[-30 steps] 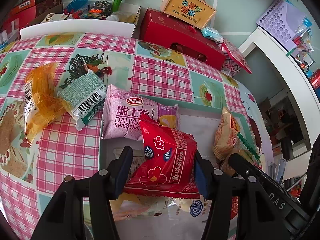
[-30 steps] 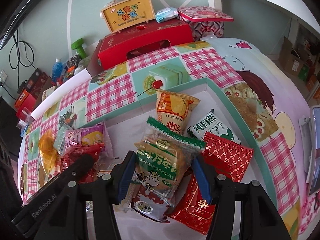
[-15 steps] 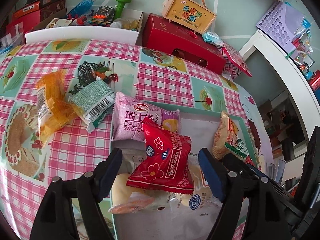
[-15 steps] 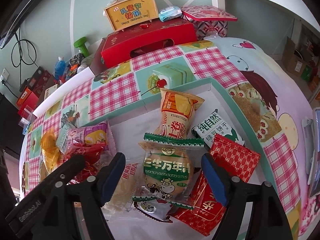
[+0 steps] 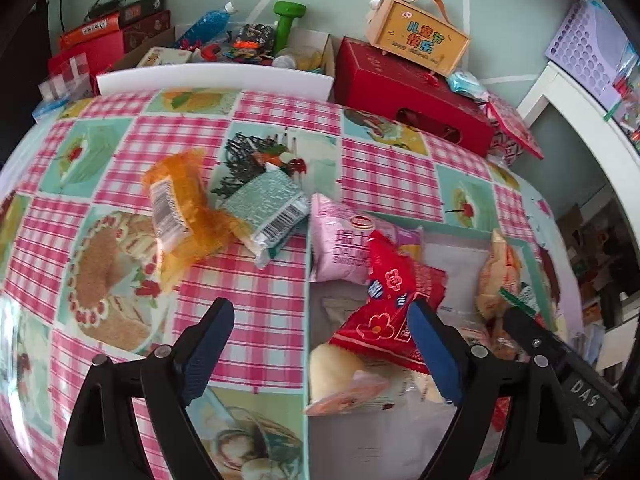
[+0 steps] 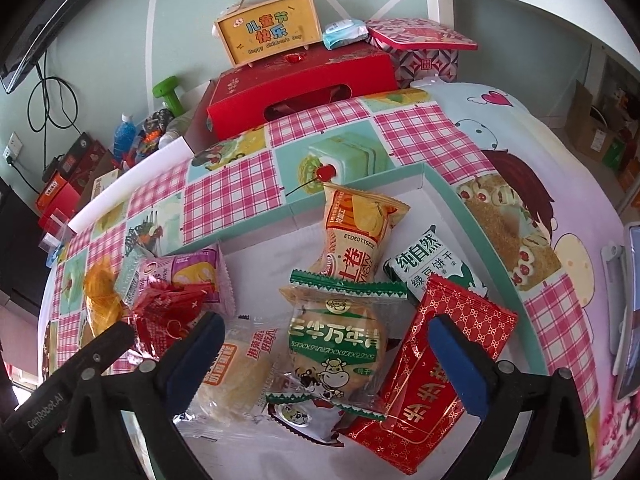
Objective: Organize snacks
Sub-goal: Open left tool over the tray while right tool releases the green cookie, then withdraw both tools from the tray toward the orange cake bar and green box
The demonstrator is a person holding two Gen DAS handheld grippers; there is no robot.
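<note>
A shallow teal-rimmed white box (image 6: 360, 184) on the checked tablecloth holds several snack packs. My left gripper (image 5: 320, 344) is open and empty over the box's left wall; the red snack pack (image 5: 388, 312) lies free in the box, leaning on a pink Swiss-roll pack (image 5: 340, 248). My right gripper (image 6: 326, 364) is open and empty above the green-edged biscuit pack (image 6: 336, 344), which lies on the pile. An orange pack (image 5: 180, 216) and a pale green pack (image 5: 268, 208) lie on the cloth left of the box.
A red gift box (image 5: 408, 92) with a yellow carry case (image 5: 420, 40) on it stands at the table's far edge. A white tray of clutter (image 5: 216, 76) with a green dumbbell (image 5: 286, 24) lies behind. A white shelf (image 5: 580, 120) is at the right.
Both grippers opened and let go: the red pack dropped into the box from the left one, the green-edged biscuit pack from the right. The left gripper then pulled back and swung left.
</note>
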